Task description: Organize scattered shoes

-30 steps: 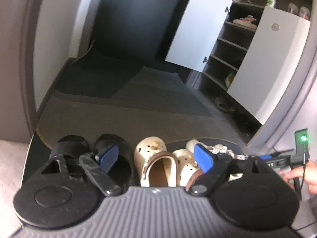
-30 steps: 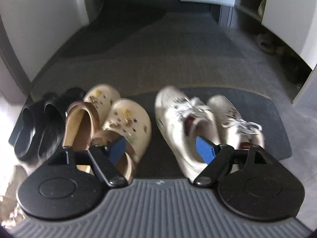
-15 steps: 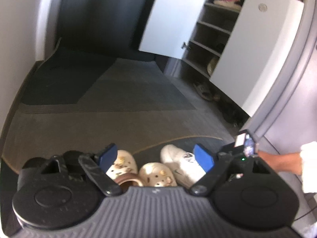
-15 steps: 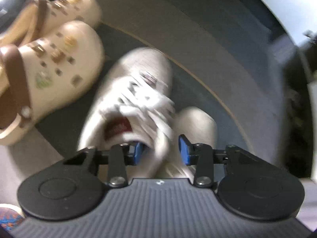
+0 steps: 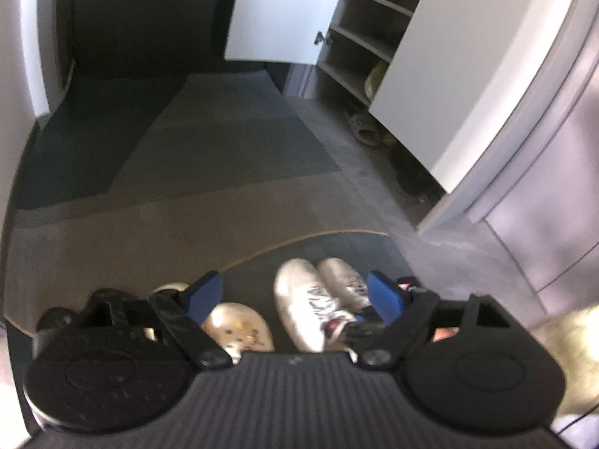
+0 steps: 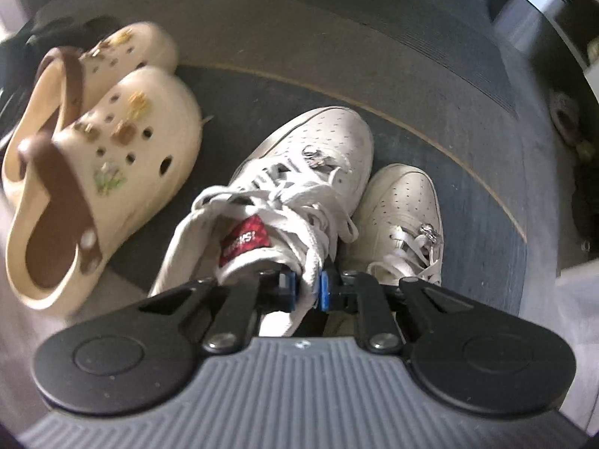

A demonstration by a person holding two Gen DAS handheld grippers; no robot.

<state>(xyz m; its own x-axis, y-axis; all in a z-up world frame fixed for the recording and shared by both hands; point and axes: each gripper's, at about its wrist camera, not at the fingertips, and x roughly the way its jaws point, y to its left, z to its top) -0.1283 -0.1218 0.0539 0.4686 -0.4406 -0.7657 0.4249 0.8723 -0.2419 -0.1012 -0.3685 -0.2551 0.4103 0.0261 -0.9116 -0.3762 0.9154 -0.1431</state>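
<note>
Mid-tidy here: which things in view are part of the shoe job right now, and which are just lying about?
In the job:
- white sneaker, pinched at its collar by the right gripper
- its mate
- cream clogs
- open left gripper
- shoe cabinet

Lying about:
- dark mat
- grey carpet

White sneakers with white laces and a red tongue label; cream clogs with brown straps and small charms; dark grey ribbed mat edged tan; white cabinet doors.

floor: grey carpet | cabinet: white, open | far end: possibly dark
</note>
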